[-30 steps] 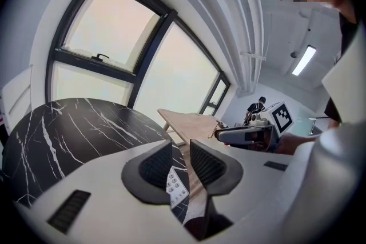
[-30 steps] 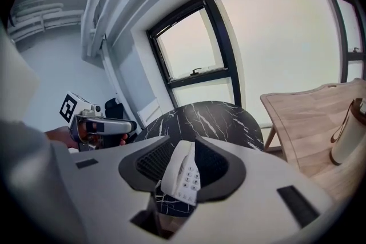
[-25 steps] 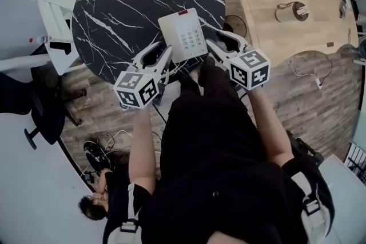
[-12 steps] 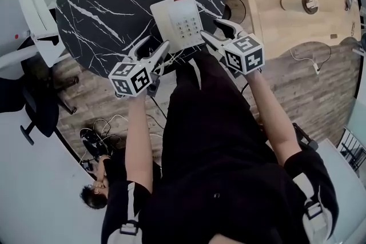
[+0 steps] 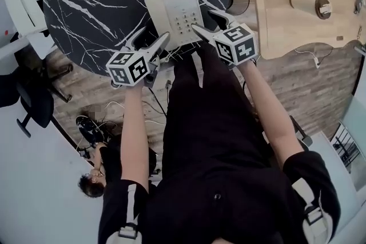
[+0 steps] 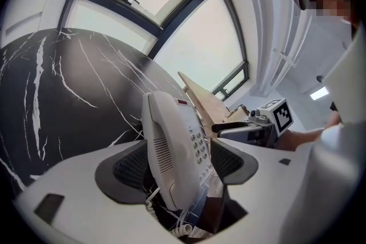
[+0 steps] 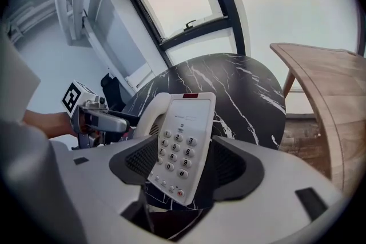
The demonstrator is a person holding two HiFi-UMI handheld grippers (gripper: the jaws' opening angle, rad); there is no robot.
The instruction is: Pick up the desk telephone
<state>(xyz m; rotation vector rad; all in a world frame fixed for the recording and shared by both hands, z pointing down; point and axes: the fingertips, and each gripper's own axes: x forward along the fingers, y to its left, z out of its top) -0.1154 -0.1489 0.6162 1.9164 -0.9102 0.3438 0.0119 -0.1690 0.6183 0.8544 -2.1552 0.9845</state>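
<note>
So far nothing of the lift itself is done: the phone [image 5: 174,11] lies flat on the black marble table [image 5: 91,3], close to the table's near edge, with the handset [image 5: 155,8] in its cradle on the left side and the keypad [image 5: 187,17] on the right. At the left, the left gripper [image 5: 153,38] is released. Its jaws have just been opening and stand wide apart, with the tips at the near left corner of the phone. In the left gripper view the handset side shows in the gap between the two pads, neither pad presses on it, and the coiled cord [image 6: 182,230] shows low in the same gap. At the right, the right gripper [image 5: 204,20] is released too. Its jaws have also just been opening, and the tips are at the near right edge, by the keypad. In the right gripper view the keypad side stands between the pads with dark space on both sides. From these angles I cannot say surely whether the pads already flank the phone's body or only face it from the front. Further right, the wooden top [image 5: 286,3] is well apart and has no part in this. In my judgement the approach is almost finished. What is left is to bring each pair of jaws around its side of the phone, to close them, and to raise both grippers together, so that the handset does not slip from its cradle.
</note>
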